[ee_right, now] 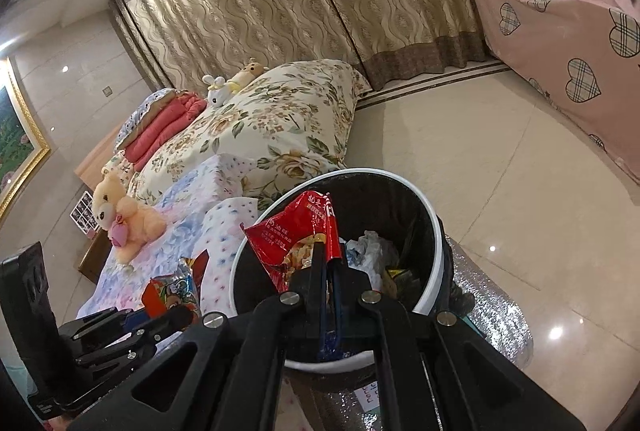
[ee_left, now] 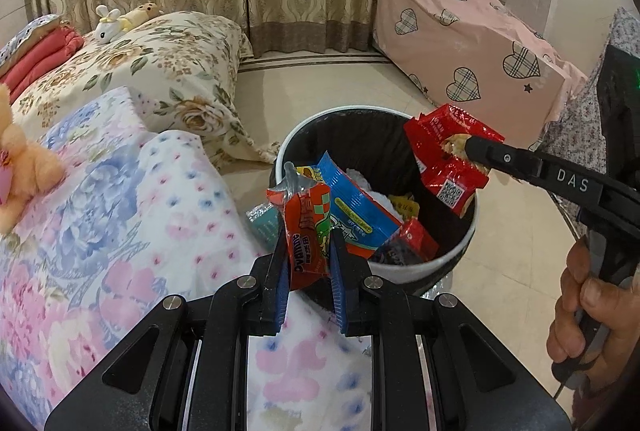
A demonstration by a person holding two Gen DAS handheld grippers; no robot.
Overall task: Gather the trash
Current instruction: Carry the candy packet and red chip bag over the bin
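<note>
My left gripper [ee_left: 309,236] is shut on an orange snack wrapper [ee_left: 308,207], held upright at the near rim of a white bin with a black liner [ee_left: 292,141]. A blue wrapper [ee_left: 356,209] slants right behind it over the bin; whether it is gripped too I cannot tell. Tissue and a red packet [ee_left: 414,237] lie inside. My right gripper [ee_left: 472,145] reaches in from the right, shut on a torn red snack bag [ee_left: 448,167] above the bin's far side. In the right wrist view that gripper [ee_right: 329,251] pinches the red bag [ee_right: 280,235] over the bin [ee_right: 438,255]; the left gripper [ee_right: 172,319] shows at lower left.
A bed with floral quilts [ee_left: 100,199] and a plush bear [ee_right: 120,215] lies to the left of the bin. A pink heart-print covered block [ee_left: 472,43] stands beyond. A silver mat [ee_right: 492,315] lies under the bin on pale tiles. A person's hand [ee_left: 592,303] grips the right tool.
</note>
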